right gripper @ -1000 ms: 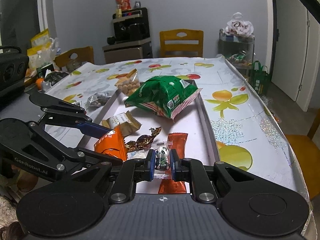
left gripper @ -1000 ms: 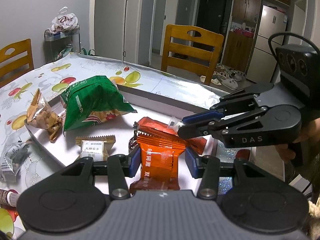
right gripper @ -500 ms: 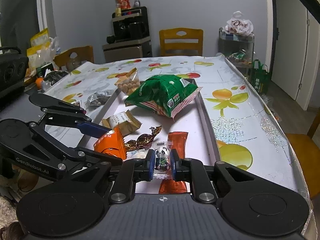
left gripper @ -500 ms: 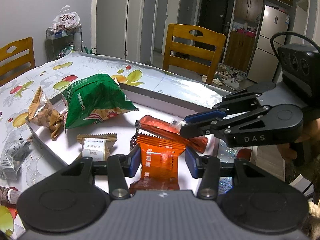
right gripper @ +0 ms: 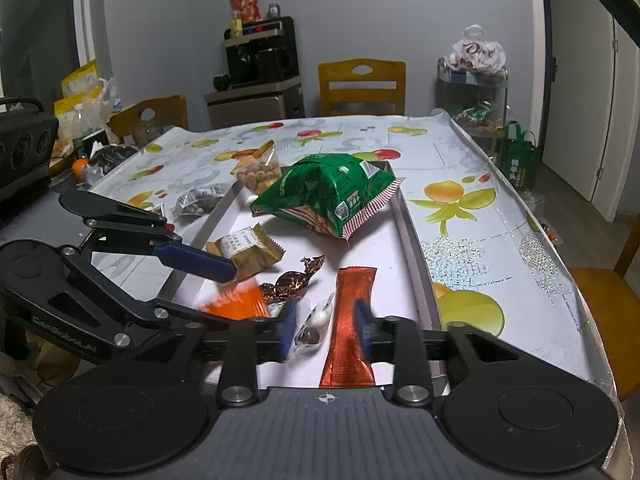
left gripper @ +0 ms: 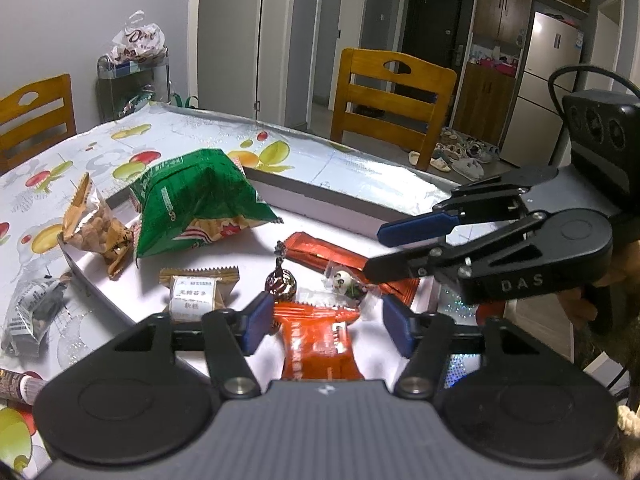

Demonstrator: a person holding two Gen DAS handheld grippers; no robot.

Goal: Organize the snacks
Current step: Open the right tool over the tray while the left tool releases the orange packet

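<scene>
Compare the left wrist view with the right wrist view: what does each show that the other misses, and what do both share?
Only the left wrist view shows the refrigerator, the slippers and the dark doorway.

Only the right wrist view shows the coffee machine and the green tote bag.

Both show the white tray with the green bag, the orange packet and the panda candy. Both show the left gripper and the right gripper, whose jaws are opening; the packet and the candy lie between them, ungripped.

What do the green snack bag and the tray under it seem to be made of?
Green snack bag: probably thin glossy plastic film, judging by its crinkles, sheen and serrated sealed edge. Tray: smooth matte white floor, grey rim; possibly cardboard or plastic, unclear.
</scene>
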